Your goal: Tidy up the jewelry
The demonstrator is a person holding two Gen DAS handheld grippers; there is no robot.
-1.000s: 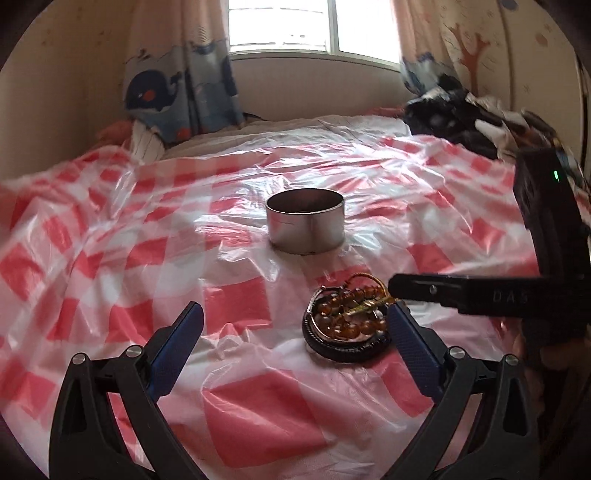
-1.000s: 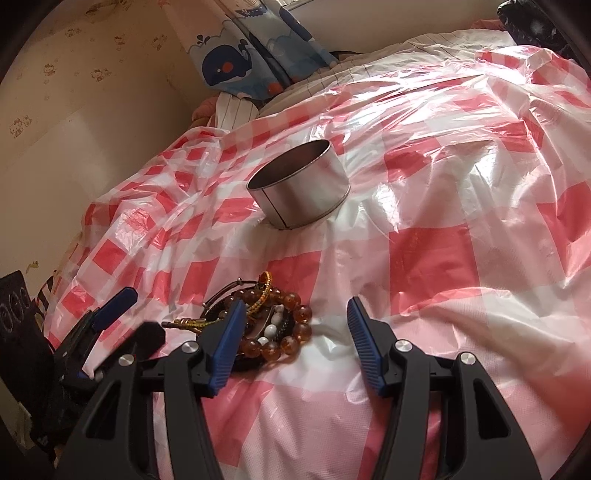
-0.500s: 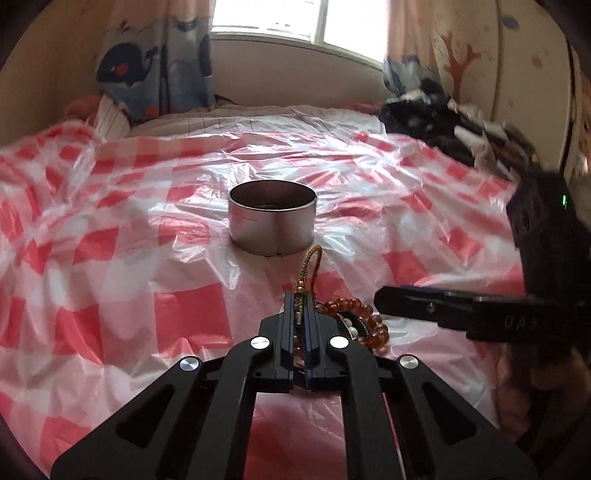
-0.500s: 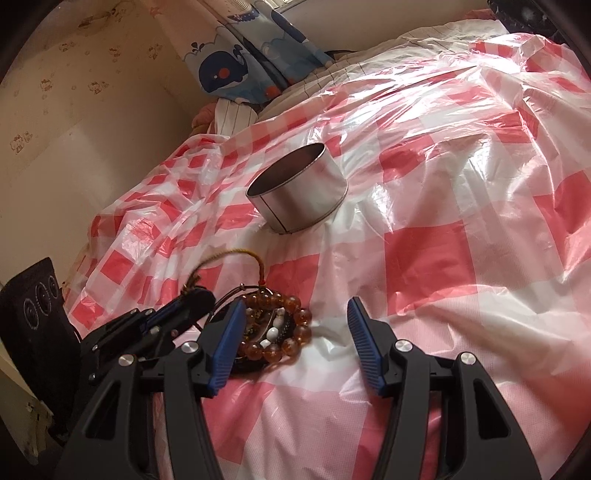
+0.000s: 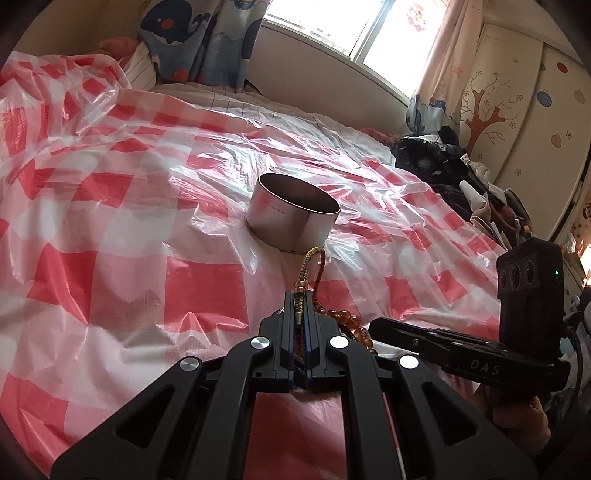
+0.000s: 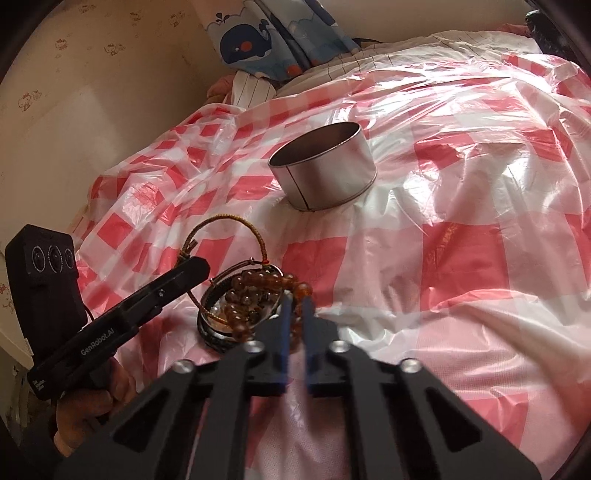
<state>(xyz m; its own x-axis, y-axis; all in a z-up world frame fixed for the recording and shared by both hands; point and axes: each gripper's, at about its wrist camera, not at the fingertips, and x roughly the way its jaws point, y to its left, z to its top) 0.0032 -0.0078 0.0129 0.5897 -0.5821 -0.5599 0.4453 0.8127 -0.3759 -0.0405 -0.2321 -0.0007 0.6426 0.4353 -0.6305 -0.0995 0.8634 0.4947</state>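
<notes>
A pile of jewelry lies on the red-and-white checked plastic sheet: an amber bead bracelet (image 6: 258,291), dark bangles (image 6: 212,334) and a gold braided cord bracelet (image 6: 236,221). My left gripper (image 5: 300,317) is shut on the cord bracelet (image 5: 308,267) and lifts its loop above the pile. My right gripper (image 6: 295,314) is shut on the amber bead bracelet at the pile's right edge. A round metal tin (image 5: 293,214), open at the top, stands beyond the pile; it also shows in the right wrist view (image 6: 325,171).
The wrinkled plastic sheet (image 5: 110,221) covers a bed. Dark clothes (image 5: 443,158) are heaped at the far right by a wardrobe. A whale-print curtain (image 6: 266,33) and a wall bound the far left side.
My left gripper closed on the gold cord bracelet and raised it. My right gripper moved in over the pile and closed on the amber beads.
</notes>
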